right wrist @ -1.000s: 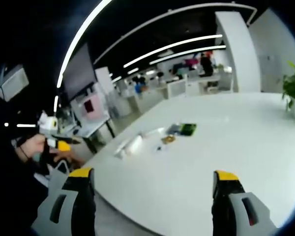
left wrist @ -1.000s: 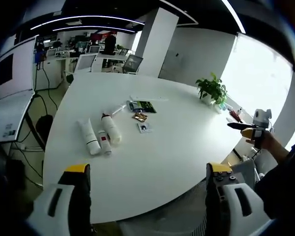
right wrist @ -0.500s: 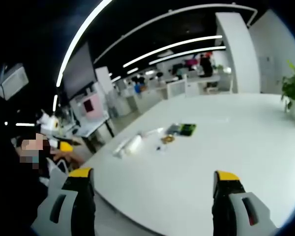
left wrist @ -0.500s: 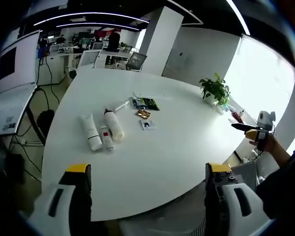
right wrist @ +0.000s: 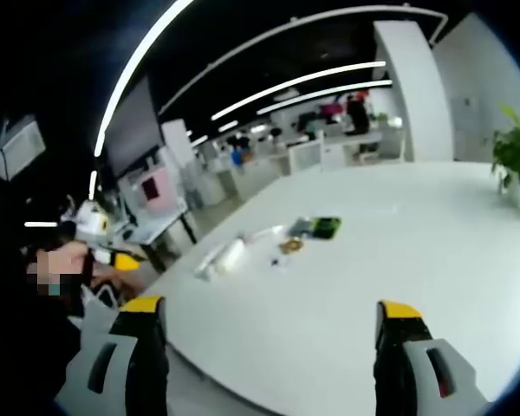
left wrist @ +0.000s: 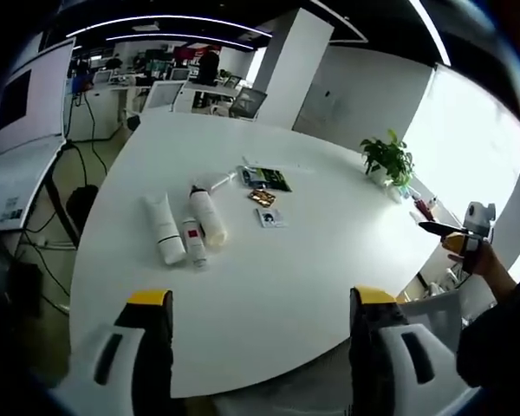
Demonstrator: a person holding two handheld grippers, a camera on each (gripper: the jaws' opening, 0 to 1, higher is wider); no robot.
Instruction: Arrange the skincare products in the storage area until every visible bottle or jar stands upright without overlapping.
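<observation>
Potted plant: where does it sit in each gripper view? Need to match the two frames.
Left gripper view: the potted plant is upper right, near the far edge of the white table.
Right gripper view: the potted plant is at the far right edge, partly cut off.
Shared landmark: the dark green packet lying flat mid-table.

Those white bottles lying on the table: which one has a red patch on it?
The small middle tube, lying between the larger white tube and the white bottle; neither neighbour shows red.
</observation>
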